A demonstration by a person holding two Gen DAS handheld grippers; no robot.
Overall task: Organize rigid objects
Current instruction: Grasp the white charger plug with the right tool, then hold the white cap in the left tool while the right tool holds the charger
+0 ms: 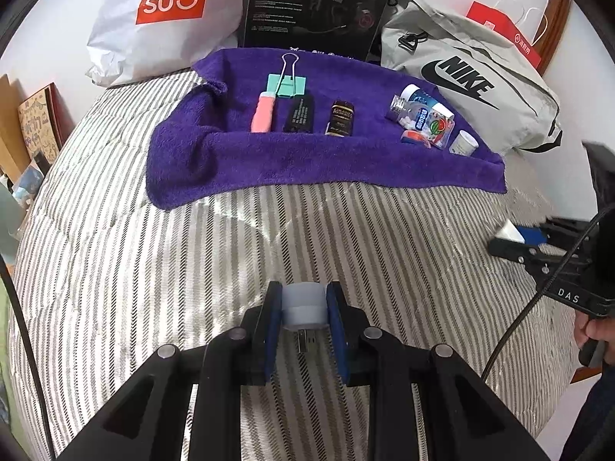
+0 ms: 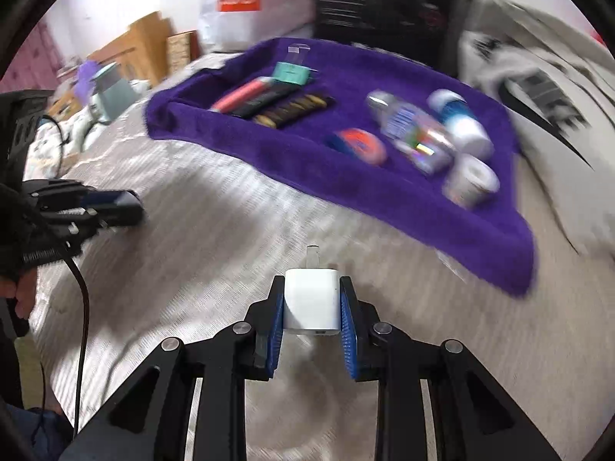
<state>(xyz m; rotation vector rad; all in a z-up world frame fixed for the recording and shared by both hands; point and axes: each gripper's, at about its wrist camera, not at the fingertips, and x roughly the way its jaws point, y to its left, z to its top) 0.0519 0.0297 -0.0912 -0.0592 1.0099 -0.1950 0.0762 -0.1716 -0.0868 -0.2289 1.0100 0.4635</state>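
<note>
A small USB night light [image 1: 303,305] is clamped in the left gripper [image 1: 304,320] and a white charger plug [image 2: 312,301] in the right gripper [image 2: 312,317], low in each view, probably to be carried to the purple towel [image 1: 307,153] above.

Colours on the striped bed
Purple towel [image 1: 307,157] on grey-and-white striped bedding [image 1: 192,269]; pink tube [image 1: 262,112], teal binder clip [image 1: 286,85], white charger [image 2: 312,303], blue gripper pads [image 2: 349,330]

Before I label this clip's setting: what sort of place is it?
Most likely a bedroom: things lie on a striped quilt like a bed's, with a shopping bag and a grey sports bag against the wall.
</note>
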